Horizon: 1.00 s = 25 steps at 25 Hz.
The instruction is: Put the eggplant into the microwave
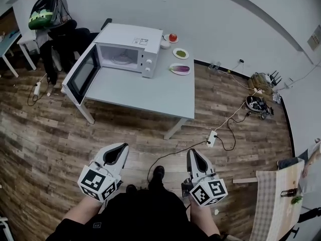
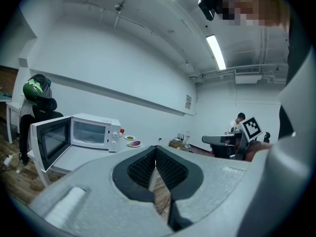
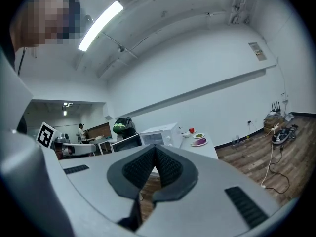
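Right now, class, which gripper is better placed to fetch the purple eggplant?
Right, probably: the right gripper lines up with the purple eggplant, right of the white microwave; the left gripper stands further left. Both are shut, empty, far off.

microwave (image 1: 131,40): white
eggplant (image 1: 181,69): purple
plate (image 1: 172,67): white
table (image 1: 145,92): pale grey
floor (image 1: 50,129): patterned in brown wood grain

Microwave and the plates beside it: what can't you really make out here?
- Microwave, head view: its own roof hides the upper and back part of the cavity, and the control labels are too small to read.
- Eggplant, all views: too small to tell which end has the stem.
- Green food and red item, head view: too small to identify.
- Patterned tabletop, head view: cut off by the picture's edge.
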Available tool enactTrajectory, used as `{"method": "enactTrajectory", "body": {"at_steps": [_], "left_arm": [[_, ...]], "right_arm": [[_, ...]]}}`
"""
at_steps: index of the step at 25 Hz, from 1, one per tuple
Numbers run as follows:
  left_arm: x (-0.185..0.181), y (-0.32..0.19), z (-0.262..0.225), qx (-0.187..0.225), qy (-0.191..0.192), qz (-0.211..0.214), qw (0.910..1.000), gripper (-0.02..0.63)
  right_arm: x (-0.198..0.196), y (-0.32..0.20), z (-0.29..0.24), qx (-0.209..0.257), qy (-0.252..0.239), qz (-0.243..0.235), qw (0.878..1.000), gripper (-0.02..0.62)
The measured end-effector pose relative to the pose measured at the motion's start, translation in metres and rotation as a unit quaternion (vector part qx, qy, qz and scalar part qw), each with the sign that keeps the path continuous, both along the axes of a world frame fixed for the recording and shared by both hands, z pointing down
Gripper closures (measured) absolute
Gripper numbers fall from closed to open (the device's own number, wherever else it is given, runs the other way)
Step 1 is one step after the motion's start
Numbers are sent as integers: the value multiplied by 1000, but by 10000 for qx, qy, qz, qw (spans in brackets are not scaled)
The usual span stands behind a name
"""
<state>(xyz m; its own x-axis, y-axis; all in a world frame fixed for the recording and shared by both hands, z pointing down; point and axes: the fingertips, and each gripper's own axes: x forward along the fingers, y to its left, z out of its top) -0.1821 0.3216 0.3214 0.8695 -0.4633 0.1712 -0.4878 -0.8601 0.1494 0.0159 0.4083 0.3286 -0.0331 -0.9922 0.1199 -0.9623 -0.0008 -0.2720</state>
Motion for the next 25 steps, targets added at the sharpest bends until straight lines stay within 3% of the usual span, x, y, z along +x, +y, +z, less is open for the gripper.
{"method": "enactTrajectory", "body": {"at_steps": [15, 20, 25], "left_arm": [[152, -54, -14, 129, -228, -277, 9993, 597], [184, -53, -13, 115, -289, -352, 9989, 598], [189, -67, -12, 79, -370, -476, 9981, 597]], "right_arm": [[144, -68, 6, 123, -227, -397, 9989, 581], [163, -83, 9, 226, -343, -689, 9968, 581], [169, -99, 12, 205, -462, -804, 9955, 580]]}}
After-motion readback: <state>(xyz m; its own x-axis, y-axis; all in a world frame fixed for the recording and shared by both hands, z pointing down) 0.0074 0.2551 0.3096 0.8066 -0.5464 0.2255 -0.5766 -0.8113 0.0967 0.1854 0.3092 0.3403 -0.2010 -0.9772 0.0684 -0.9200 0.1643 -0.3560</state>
